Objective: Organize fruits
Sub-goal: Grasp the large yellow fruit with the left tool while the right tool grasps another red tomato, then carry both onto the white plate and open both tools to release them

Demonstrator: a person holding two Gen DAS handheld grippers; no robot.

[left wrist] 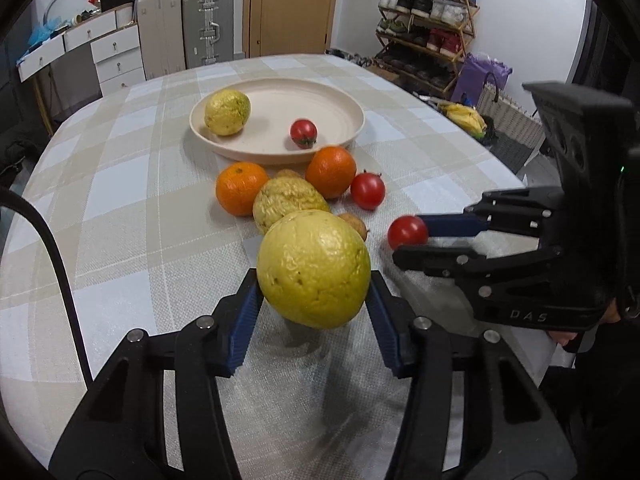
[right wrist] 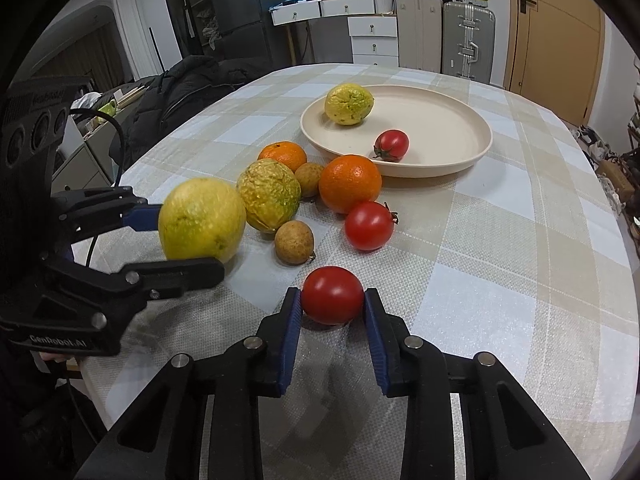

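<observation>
Left gripper (left wrist: 314, 292) clenched on a big yellow fruit (left wrist: 313, 268), lifted just off the checked tablecloth (left wrist: 120, 240) well in front of the plate (left wrist: 344, 136); right gripper (right wrist: 332, 308) clamped on a tomato (right wrist: 332, 295) at cloth level, also in front of the plate. Between grippers and plate: wrinkled yellow fruit (right wrist: 269, 196), two small brown fruits (right wrist: 295, 242), loose tomato (right wrist: 369, 225), two oranges (right wrist: 351, 189), one touching the rim. On the plate: yellow fruit (right wrist: 349, 104) at the far side, a tomato (right wrist: 391, 144) near the front rim.
</observation>
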